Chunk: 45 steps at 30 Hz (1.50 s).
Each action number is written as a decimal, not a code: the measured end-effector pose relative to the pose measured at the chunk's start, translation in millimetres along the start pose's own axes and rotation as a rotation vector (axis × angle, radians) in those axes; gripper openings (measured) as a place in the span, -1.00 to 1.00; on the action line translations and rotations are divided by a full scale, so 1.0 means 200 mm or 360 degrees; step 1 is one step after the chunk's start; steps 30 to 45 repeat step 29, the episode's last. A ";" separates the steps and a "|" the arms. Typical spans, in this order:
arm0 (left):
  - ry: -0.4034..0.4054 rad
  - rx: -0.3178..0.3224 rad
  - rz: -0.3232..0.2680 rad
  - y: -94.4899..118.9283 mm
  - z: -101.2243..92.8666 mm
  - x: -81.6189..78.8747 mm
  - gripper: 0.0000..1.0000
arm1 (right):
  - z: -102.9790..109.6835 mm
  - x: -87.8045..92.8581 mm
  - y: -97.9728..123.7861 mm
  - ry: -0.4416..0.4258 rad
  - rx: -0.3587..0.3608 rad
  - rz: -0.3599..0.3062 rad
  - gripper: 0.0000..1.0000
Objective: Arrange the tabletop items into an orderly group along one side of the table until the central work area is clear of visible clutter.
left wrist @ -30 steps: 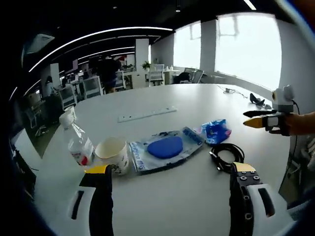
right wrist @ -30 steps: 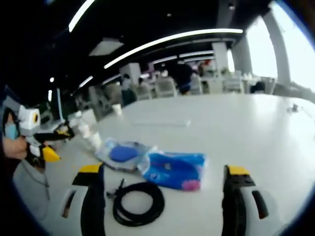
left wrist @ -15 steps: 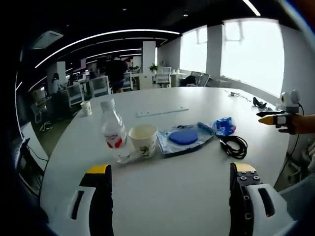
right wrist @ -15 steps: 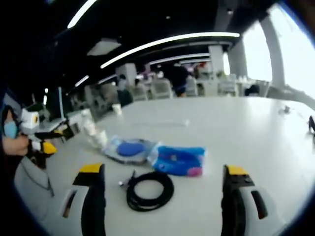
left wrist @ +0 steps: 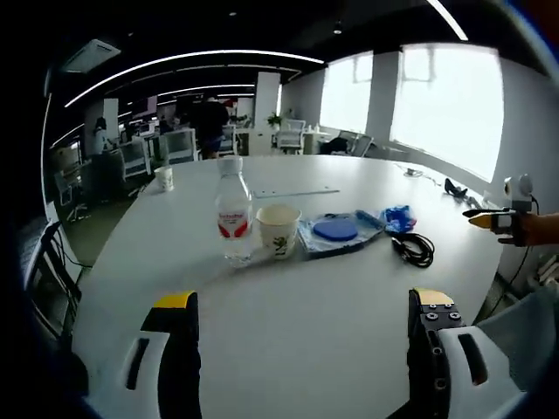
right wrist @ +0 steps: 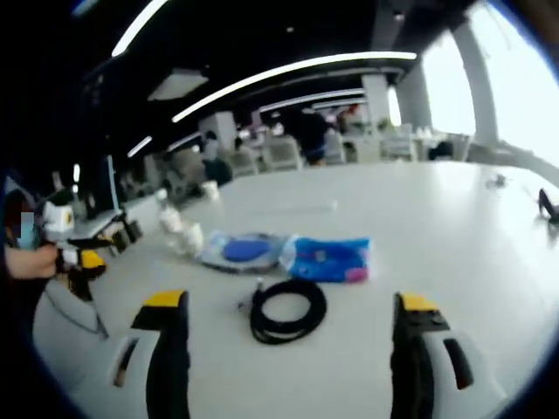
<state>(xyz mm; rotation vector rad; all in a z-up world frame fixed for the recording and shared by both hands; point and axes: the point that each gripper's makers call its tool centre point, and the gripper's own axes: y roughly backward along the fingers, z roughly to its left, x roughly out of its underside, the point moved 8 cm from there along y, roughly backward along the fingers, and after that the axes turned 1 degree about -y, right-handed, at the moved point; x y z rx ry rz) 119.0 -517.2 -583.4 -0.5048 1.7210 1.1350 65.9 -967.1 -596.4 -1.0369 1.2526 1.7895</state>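
Open office, desks + chairs (left wrist: 179,147), big windows (left wrist: 445,105), strip ceiling lights (left wrist: 188,59)

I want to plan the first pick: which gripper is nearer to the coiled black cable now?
Right. The right gripper has the black cable lying just ahead between its open jaws. The left gripper is farther back, with the cable off to its right.

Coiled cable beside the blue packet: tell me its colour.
The coiled cable is black, clearest in the right gripper view, lying just in front of the blue packet.
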 end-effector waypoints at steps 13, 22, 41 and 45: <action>0.0027 -0.0064 -0.0069 0.15 0.03 -0.03 0.99 | 0.06 -0.04 0.04 -0.0022 -0.0120 -0.0034 0.86; 0.0033 -0.0142 -0.0025 0.25 -0.03 0.04 0.99 | 0.05 0.07 0.05 -0.0132 -0.0179 -0.0050 0.83; 0.0017 -0.0029 -0.0102 0.22 0.04 0.02 0.99 | 0.12 0.04 0.16 -0.0179 -0.0033 -0.0096 0.78; 0.0017 -0.0029 -0.0102 0.22 0.04 0.02 0.99 | 0.12 0.04 0.16 -0.0179 -0.0033 -0.0096 0.78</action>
